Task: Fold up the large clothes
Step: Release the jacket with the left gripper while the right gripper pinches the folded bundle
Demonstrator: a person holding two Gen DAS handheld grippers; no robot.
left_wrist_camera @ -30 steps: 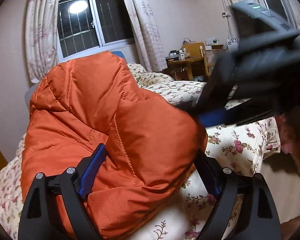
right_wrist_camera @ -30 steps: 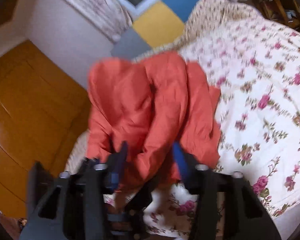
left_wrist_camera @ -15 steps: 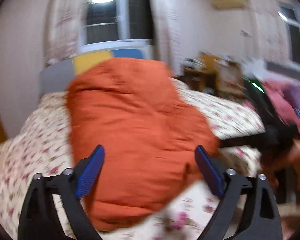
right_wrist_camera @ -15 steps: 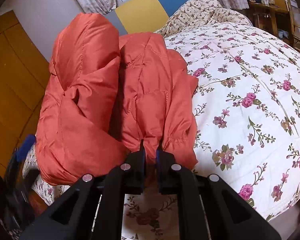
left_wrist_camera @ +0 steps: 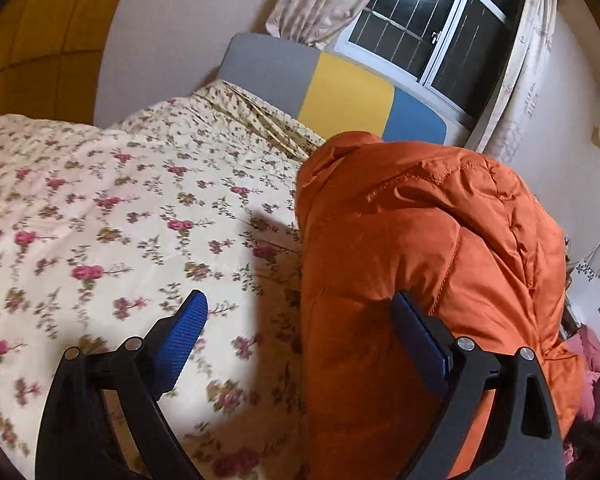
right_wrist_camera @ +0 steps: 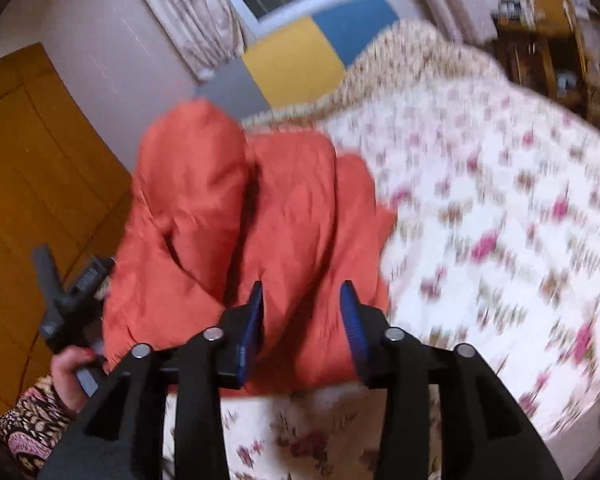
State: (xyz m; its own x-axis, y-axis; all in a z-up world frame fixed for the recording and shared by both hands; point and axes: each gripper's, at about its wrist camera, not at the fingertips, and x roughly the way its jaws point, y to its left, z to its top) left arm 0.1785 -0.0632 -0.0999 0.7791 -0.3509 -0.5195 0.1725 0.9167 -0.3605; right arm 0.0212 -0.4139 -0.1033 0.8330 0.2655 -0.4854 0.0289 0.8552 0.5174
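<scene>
The bed (left_wrist_camera: 100, 208), spread with a rose-printed quilt, filled most of both views, its grey, yellow and blue headboard (left_wrist_camera: 340, 96) set under a dark window (left_wrist_camera: 432, 28). On it lay the orange puffer jacket (left_wrist_camera: 420, 264), bunched into a thick, uneven bundle near the bed's edge on the side of the wooden wardrobe (right_wrist_camera: 32, 184), with two padded lobes standing side by side in the right wrist view.

The left tongs (left_wrist_camera: 300, 332) were spread wide; one blue pad stood over bare quilt, the other just beside or against the jacket's flank, gripping nothing. The right tongs (right_wrist_camera: 302, 320) had just been opening, with orange fabric between the pads; the blur left it unclear whether they still pressed, but they looked parted from it.

The step in hand seemed to be letting go after a fold was laid over. The next move would call for both tongs to take fresh hold of an outer edge, then flatten or fold the puffy bundle again, since the padding may spring back.
</scene>
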